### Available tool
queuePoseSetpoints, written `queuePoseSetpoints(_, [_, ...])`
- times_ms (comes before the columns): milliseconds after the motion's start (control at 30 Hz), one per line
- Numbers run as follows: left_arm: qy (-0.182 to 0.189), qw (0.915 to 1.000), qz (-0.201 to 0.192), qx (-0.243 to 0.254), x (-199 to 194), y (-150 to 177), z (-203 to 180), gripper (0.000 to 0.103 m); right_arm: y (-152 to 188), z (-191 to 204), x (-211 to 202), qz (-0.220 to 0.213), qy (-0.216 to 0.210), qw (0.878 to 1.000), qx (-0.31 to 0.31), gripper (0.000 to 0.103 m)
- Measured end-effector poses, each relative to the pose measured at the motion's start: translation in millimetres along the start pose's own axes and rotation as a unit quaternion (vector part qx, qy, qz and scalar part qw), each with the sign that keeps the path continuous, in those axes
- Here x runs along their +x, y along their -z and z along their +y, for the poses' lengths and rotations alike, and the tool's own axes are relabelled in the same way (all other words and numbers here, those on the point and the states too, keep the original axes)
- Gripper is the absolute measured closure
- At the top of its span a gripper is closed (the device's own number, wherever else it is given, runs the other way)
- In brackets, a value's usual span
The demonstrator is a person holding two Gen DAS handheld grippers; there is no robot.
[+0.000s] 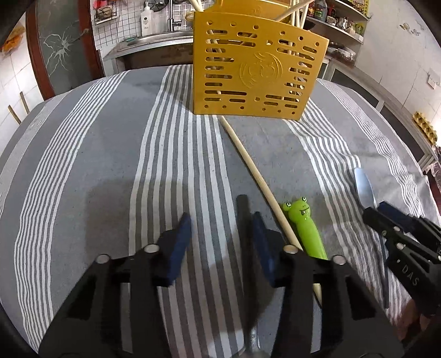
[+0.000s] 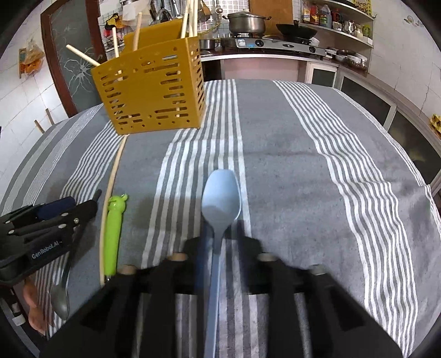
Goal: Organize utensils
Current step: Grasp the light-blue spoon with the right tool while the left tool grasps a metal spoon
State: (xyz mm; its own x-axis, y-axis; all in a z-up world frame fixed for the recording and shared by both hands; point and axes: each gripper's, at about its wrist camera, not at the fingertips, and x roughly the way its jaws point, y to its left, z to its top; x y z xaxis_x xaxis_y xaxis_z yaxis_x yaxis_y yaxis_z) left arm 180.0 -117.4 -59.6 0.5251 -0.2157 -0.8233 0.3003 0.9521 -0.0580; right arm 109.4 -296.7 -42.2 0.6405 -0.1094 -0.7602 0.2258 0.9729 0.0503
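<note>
A yellow slotted utensil holder [image 1: 256, 68] stands at the far side of the striped cloth, with wooden sticks in it; it also shows in the right wrist view [image 2: 151, 88]. A wooden chopstick [image 1: 248, 162] and a green frog-handled utensil [image 1: 306, 228] lie beside my left gripper [image 1: 220, 223], which is open over a dark-handled metal spoon [image 2: 62, 292]. My right gripper [image 2: 217, 242] has its fingers around the handle of a light blue spoon [image 2: 220, 198] lying on the cloth; motion blur hides whether they touch it.
The grey and white striped cloth [image 2: 303, 165] covers the table. Behind it stand a kitchen counter with a stove and pot [image 2: 248, 22] and shelves of bottles [image 2: 330, 16]. A dark door [image 1: 60, 44] is at the back left.
</note>
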Motion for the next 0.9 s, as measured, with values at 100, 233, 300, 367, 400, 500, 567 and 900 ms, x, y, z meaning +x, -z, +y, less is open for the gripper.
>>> queuePoseSetpoints(100, [0.001, 1.0, 0.002, -0.003, 2, -2, 3, 0.075, -5, -1, 4, 0.003, 0.001, 1.0, 0.005, 0.052])
queuePoseSetpoints(233, [0.001, 1.0, 0.004, -0.003, 3, -4, 4, 0.081, -17, -1, 16, 0.015, 0.006, 1.0, 0.016, 0.052])
queuePoseSetpoints(300, [0.002, 1.0, 0.007, -0.001, 5, -7, 4, 0.085, -24, 2, 23, 0.023, 0.019, 0.999, 0.014, 0.053])
queuePoseSetpoints(367, [0.003, 0.9999, 0.009, -0.003, 6, -9, 4, 0.088, -28, 5, 27, 0.027, 0.026, 0.999, 0.013, 0.057])
queuePoseSetpoints(400, [0.003, 0.9999, 0.011, -0.003, 7, -11, 4, 0.09, -30, 7, 29, 0.03, 0.032, 0.999, 0.012, 0.061])
queuePoseSetpoints(500, [0.006, 0.9999, 0.013, -0.005, 8, -13, 5, 0.092, -34, 10, 31, 0.034, 0.037, 0.999, 0.011, 0.07])
queuePoseSetpoints(567, [0.005, 0.9999, 0.014, -0.003, 9, -13, 5, 0.093, -35, 10, 31, 0.033, 0.035, 0.999, 0.015, 0.07])
queuePoseSetpoints(900, [0.011, 0.9999, -0.002, -0.01, 0, -13, 5, 0.095, -24, 3, 6, -0.002, 0.02, 0.999, 0.028, 0.071])
